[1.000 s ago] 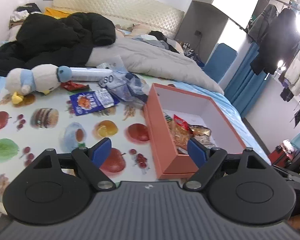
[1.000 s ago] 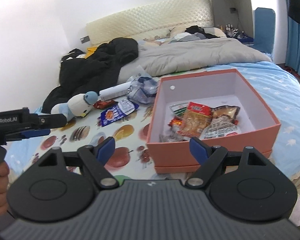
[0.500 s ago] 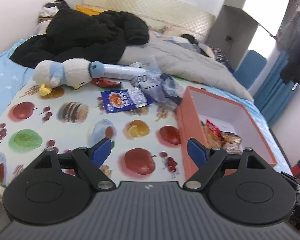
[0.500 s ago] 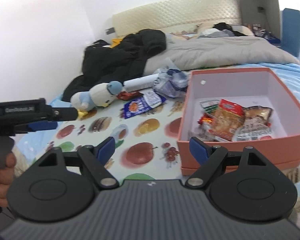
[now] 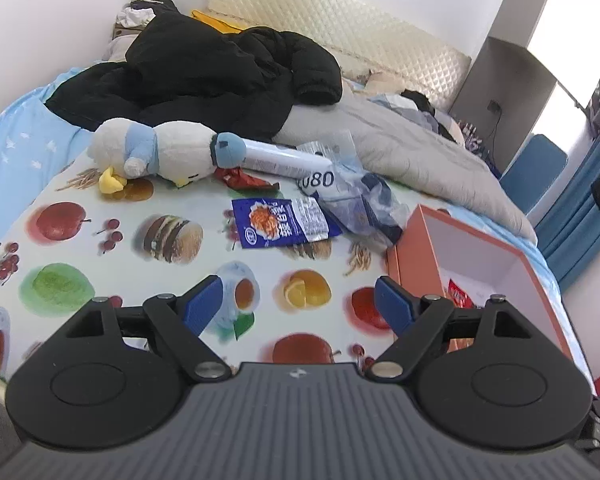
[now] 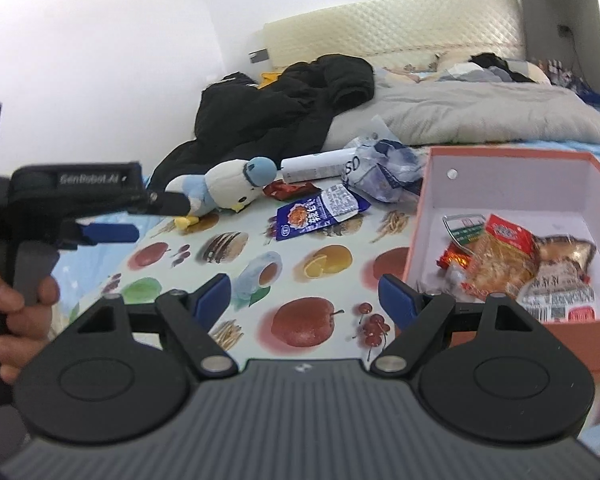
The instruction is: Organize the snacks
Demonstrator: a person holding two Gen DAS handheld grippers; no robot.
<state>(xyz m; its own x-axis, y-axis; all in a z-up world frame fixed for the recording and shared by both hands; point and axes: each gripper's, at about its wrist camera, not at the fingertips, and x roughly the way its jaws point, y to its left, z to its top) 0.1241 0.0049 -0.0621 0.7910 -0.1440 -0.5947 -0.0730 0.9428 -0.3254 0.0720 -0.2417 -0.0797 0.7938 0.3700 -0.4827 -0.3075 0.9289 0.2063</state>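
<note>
Left gripper (image 5: 298,300) held above near edge of fruit-print cloth (image 5: 60,248), jaws spread wide, nothing gripped; likely aimed at blue snack packet (image 5: 284,226) lying flat toward far edge, beside red wrapper (image 5: 246,179)
Right gripper (image 6: 304,296) also wide open, empty
Orange box (image 6: 512,160) kept at right edge, snacks already gathered inside

Printed cloth (image 5: 172,268) lies open — orange box (image 5: 414,248) walls its right.
</note>
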